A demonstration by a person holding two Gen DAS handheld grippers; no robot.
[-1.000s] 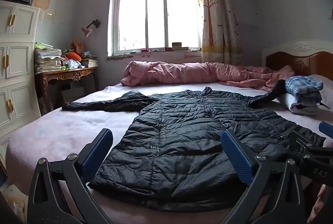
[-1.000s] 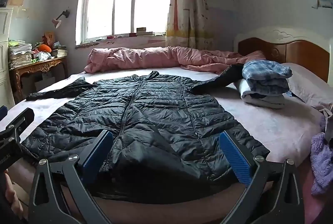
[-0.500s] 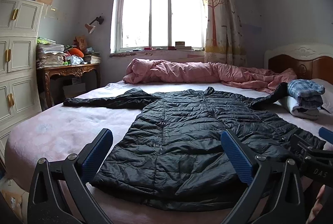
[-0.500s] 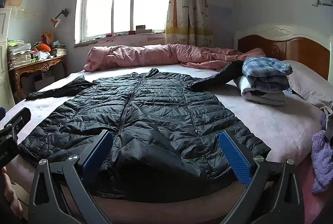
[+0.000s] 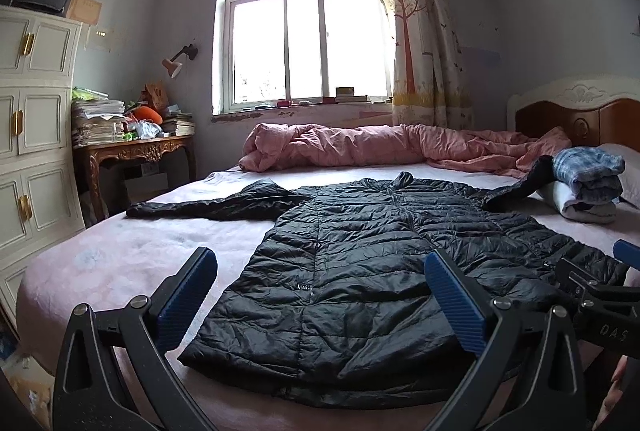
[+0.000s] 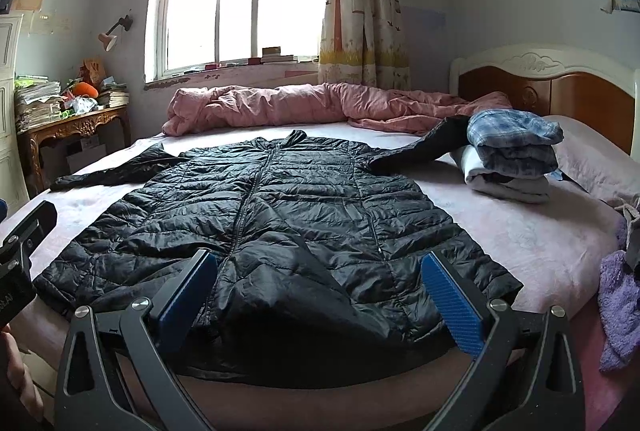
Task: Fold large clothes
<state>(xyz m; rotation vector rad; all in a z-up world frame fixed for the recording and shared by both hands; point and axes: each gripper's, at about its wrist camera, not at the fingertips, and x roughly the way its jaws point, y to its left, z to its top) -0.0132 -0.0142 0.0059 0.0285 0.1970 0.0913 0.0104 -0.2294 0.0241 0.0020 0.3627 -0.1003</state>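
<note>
A long black quilted puffer coat [image 5: 360, 271] lies flat, front up, on the pink bed, collar toward the window, both sleeves spread out; it also shows in the right wrist view [image 6: 280, 231]. Its right sleeve end rests against a stack of folded clothes. My left gripper [image 5: 320, 299] is open and empty, above the coat's hem on the left side. My right gripper [image 6: 320, 295] is open and empty, above the hem on the right side. Part of the right gripper shows at the right edge of the left wrist view [image 5: 600, 295].
A rolled pink quilt [image 5: 380, 147] lies along the far edge of the bed [image 5: 120, 259]. Folded plaid and white clothes [image 6: 516, 155] sit near the wooden headboard [image 6: 560, 91]. A purple fluffy item [image 6: 620, 307] lies at the right. A cluttered side table [image 5: 132, 147] and white cabinet [image 5: 32, 151] stand left.
Both grippers stay open and have shifted slightly, with the views tilting a little upward. The coat has not moved.
</note>
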